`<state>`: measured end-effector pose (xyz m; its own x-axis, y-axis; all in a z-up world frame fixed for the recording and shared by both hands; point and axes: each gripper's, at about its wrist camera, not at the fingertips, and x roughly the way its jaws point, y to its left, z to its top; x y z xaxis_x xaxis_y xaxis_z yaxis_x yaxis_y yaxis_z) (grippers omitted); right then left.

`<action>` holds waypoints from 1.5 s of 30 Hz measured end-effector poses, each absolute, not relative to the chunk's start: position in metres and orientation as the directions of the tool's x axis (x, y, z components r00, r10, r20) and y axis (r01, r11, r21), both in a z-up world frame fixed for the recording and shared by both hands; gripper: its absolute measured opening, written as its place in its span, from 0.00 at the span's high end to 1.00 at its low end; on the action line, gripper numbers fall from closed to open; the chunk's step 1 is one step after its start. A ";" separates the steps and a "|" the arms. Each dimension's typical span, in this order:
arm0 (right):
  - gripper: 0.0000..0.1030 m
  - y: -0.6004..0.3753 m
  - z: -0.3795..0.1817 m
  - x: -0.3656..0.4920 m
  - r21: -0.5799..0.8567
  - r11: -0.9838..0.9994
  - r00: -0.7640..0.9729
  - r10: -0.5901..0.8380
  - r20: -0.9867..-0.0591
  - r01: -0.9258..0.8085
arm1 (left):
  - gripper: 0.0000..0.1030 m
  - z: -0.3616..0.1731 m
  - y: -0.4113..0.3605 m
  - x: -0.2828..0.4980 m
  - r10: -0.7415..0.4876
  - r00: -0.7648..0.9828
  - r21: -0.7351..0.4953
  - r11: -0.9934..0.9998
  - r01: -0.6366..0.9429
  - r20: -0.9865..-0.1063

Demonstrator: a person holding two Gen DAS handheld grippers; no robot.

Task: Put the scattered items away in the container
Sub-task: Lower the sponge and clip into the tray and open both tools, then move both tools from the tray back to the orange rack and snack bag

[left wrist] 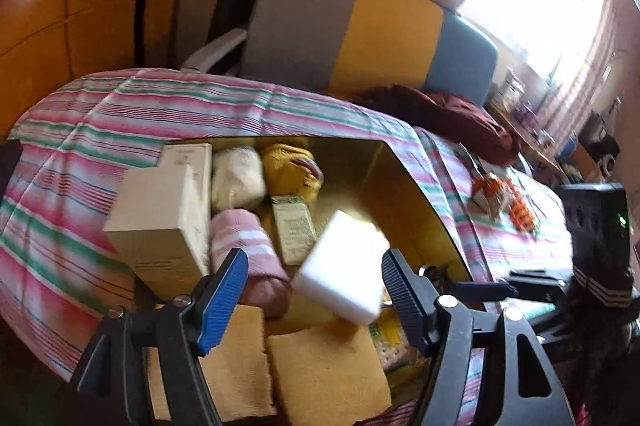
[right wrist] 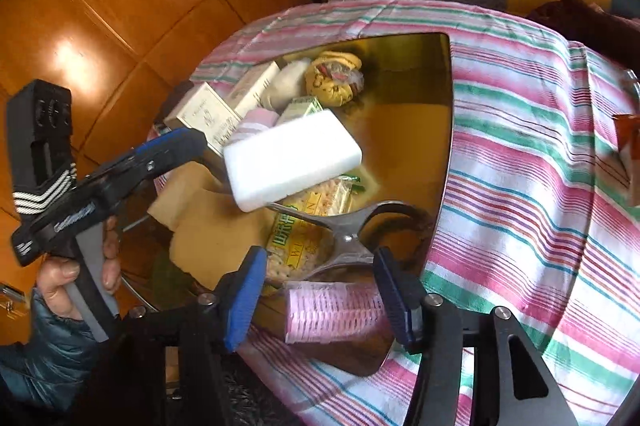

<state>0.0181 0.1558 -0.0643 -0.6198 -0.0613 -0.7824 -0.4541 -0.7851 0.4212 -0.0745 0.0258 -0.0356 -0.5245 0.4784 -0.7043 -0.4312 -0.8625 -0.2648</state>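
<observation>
A gold-lined container (left wrist: 404, 186) sits open on the striped cloth, holding cream boxes (left wrist: 160, 222), rolled towels, a yellow pouch (left wrist: 290, 166) and cracker packets (right wrist: 304, 222). A white foam block (left wrist: 344, 266) is tilted and blurred between the wide-apart fingers of my left gripper (left wrist: 312, 292), which is open; I cannot tell if the block touches a pad. From the right wrist the same block (right wrist: 292, 158) hangs over the container beside the left gripper (right wrist: 172, 150). My right gripper (right wrist: 320, 290) is open above a pink ribbed roll (right wrist: 332, 310) and metal scissors (right wrist: 348, 226).
An orange snack packet (left wrist: 500, 198) lies loose on the striped cloth (left wrist: 120, 114) right of the container. A maroon cloth (left wrist: 452, 114) is bunched near a grey, yellow and blue cushion (left wrist: 360, 30). Wooden floor (right wrist: 100, 6) lies beyond the edge. A hand (right wrist: 60, 282) grips the left tool.
</observation>
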 end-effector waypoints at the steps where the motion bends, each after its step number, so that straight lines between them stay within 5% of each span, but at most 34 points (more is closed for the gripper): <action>1: 0.45 0.156 -0.063 0.020 0.423 -0.783 -0.624 -0.058 -0.780 -0.456 | 0.35 -0.036 0.023 -0.077 0.467 -0.529 -0.266 -0.871 -0.413 -0.708; 13: 0.37 0.166 -0.045 0.076 0.444 -0.735 -0.690 0.044 -0.722 -0.512 | 0.37 -0.038 0.029 -0.074 0.486 -0.510 -0.280 -0.859 -0.429 -0.709; 28: 0.29 0.262 -0.047 0.204 0.373 -0.437 -0.525 0.307 -0.794 -0.819 | 0.38 -0.034 0.043 -0.058 0.526 -0.478 -0.306 -0.831 -0.464 -0.704; 45: 0.33 0.327 -0.029 0.262 0.129 -0.398 -0.323 0.473 -0.819 -0.908 | 0.37 -0.019 0.087 -0.036 0.590 -0.390 -0.314 -0.756 -0.574 -0.707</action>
